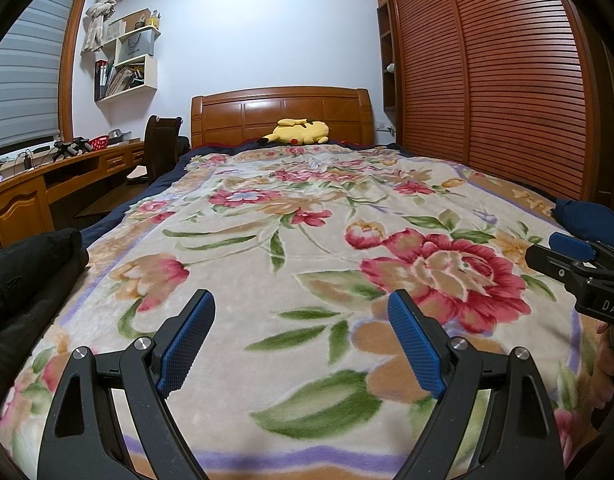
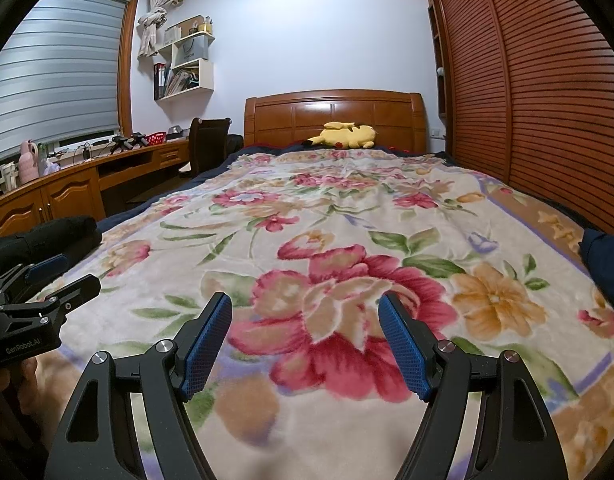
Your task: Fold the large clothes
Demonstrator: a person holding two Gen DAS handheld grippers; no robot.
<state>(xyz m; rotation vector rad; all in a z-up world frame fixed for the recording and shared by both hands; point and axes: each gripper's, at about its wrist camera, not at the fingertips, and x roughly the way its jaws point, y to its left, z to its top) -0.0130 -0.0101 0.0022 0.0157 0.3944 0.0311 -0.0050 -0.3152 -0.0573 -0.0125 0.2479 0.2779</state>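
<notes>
Two grippers, left gripper [image 1: 301,336] and right gripper [image 2: 305,340], hover released and empty over the floral blanket [image 1: 307,216], while the black garment [image 1: 23,276], likely soft, bulky and limp, lies bunched left of both; grasp its edge.

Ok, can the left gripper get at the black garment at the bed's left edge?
Probably yes: the left gripper is open and empty, the black garment lies just to its left, and only floral blanket lies between.
</notes>
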